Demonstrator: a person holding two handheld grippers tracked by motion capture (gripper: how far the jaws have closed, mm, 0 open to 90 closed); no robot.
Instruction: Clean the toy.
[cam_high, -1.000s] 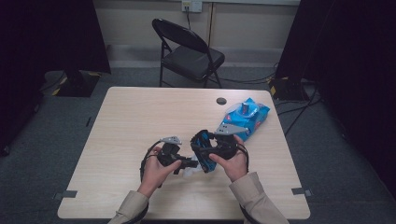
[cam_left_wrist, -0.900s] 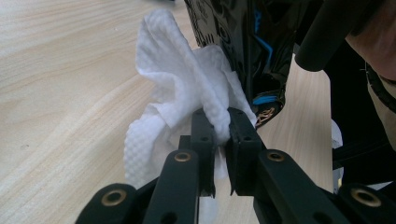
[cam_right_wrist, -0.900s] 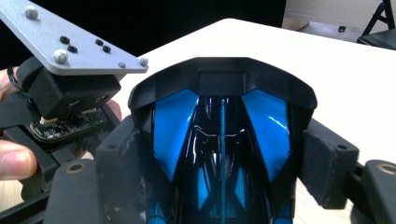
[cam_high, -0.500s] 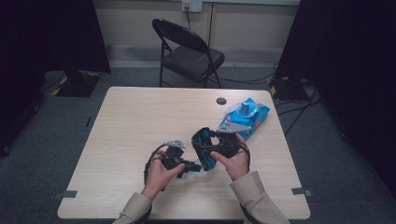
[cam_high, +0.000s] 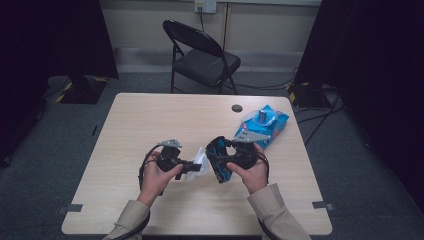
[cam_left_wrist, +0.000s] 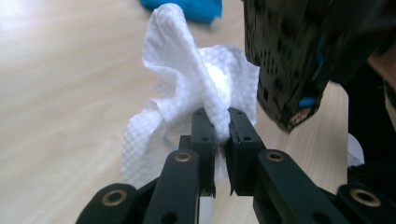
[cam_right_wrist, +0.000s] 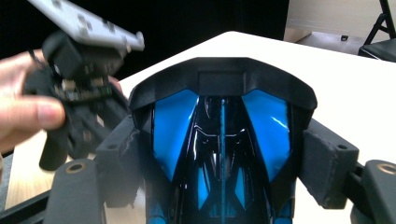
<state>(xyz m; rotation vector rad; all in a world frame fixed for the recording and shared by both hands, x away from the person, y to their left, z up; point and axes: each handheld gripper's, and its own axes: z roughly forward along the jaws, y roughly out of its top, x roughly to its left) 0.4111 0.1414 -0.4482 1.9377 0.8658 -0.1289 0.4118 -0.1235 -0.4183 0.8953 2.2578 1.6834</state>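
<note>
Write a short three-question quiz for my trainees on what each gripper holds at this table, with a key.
1. True or false: the left gripper is shut on a white paper towel.
2. What does the right gripper clamp between its fingers?
A. a black and blue shoe
B. a glass jar
C. a wooden spoon
3. Name the blue thing lying at the far right of the table, behind the right gripper in the high view.

Key:
1. True
2. A: the black and blue shoe
3. A blue packet, with a clear round piece on top
</note>
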